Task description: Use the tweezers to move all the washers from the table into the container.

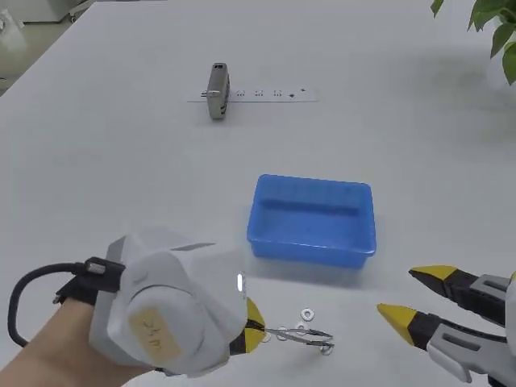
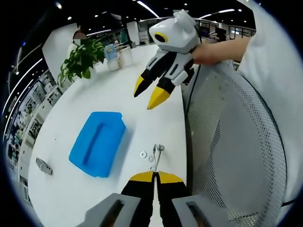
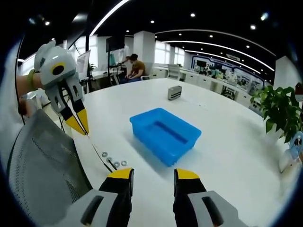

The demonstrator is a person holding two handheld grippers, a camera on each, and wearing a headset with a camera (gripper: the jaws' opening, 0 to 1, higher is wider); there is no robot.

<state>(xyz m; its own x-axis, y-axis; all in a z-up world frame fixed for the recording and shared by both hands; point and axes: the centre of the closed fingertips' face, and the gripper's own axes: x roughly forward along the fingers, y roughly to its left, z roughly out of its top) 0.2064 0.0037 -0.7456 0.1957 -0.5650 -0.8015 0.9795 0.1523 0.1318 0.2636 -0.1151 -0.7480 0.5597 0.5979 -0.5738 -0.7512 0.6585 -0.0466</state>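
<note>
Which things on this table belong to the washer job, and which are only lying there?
For the job:
- tweezers, clamped in the shut left gripper
- washers on the table
- blue container
- right gripper, open and holding nothing

Only lying about:
- small grey device
- white printed strip
- green plant

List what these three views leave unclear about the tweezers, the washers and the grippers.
- Tips of the tweezers, head view: too small to tell whether they pinch a washer.
- Washer count: tiny in every view; tweezers overlap some.
- Fingers of the left gripper, head view: mostly hidden by its own body.
- Rear of the right gripper, head view: cut off by the right edge.
</note>
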